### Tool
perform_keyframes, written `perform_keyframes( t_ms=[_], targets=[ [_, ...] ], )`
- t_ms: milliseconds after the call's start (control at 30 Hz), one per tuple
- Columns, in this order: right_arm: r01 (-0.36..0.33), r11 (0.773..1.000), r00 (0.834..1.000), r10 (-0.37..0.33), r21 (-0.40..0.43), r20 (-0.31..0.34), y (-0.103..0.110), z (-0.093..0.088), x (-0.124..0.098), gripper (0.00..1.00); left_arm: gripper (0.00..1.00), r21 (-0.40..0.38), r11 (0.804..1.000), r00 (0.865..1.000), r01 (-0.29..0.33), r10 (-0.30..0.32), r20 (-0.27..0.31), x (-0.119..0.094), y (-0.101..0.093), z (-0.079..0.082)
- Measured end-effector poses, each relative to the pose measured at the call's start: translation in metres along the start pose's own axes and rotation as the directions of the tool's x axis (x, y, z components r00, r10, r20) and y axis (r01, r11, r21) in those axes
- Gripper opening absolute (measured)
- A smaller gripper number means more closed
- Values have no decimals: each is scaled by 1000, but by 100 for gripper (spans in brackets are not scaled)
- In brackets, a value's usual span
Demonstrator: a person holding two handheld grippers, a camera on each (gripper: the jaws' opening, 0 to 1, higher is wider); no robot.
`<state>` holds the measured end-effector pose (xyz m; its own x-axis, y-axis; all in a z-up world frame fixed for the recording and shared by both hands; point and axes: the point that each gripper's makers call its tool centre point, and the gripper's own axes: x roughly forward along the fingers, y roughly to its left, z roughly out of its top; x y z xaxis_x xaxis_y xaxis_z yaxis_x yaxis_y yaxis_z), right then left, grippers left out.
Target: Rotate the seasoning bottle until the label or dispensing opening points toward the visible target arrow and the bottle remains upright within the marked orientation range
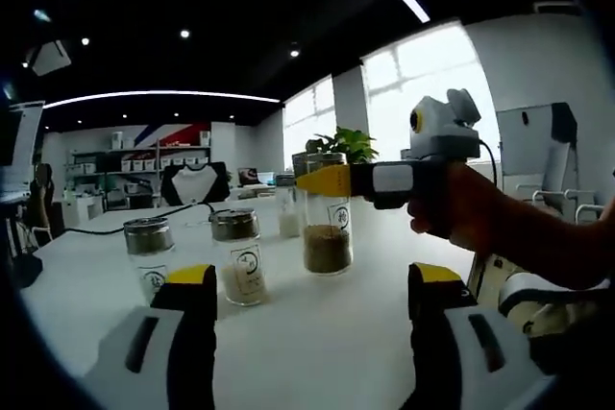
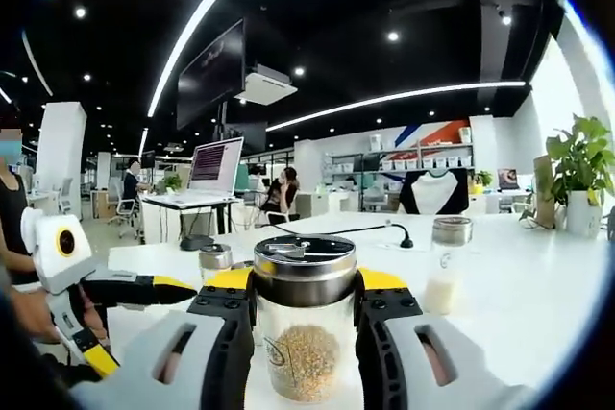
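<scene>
My right gripper (image 2: pixel 306 309) has its jaws closed around the bottle (image 2: pixel 306 333), one on each side of the glass just under the metal cap (image 2: pixel 305 271). The bottle stands upright on the white table (image 2: pixel 519 285), well in from its edges, so its long axis is vertical and any turn must go around that axis. In the left gripper view the same bottle (image 1: pixel 327 223) is seen with the right gripper (image 1: pixel 332 180) reaching in from the side at cap height. My left gripper (image 1: pixel 312 304) is nearer to me with the jaws wide and nothing between them, so the right one is the nearer to the bottle. A round mark on the glass faces my right camera. I cannot see any arrow on the table, so I cannot tell how much turn is needed.
</scene>
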<state>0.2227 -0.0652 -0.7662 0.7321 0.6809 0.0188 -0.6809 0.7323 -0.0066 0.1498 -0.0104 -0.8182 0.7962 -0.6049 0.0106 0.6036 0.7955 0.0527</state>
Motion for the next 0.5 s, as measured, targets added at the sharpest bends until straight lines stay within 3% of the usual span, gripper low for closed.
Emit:
perform_keyframes(
  t_ms=[167, 500],
  targets=[
    [19, 1000, 1000, -19, -9, -13, -9, -6, 6, 38, 94, -42, 999, 999, 34, -34, -4, -1, -4, 2],
    [17, 1000, 1000, -17, 8, -19, -19, -14, 10, 38, 97, -51, 998, 999, 38, -40, -23, 0, -6, -3]
  ],
)
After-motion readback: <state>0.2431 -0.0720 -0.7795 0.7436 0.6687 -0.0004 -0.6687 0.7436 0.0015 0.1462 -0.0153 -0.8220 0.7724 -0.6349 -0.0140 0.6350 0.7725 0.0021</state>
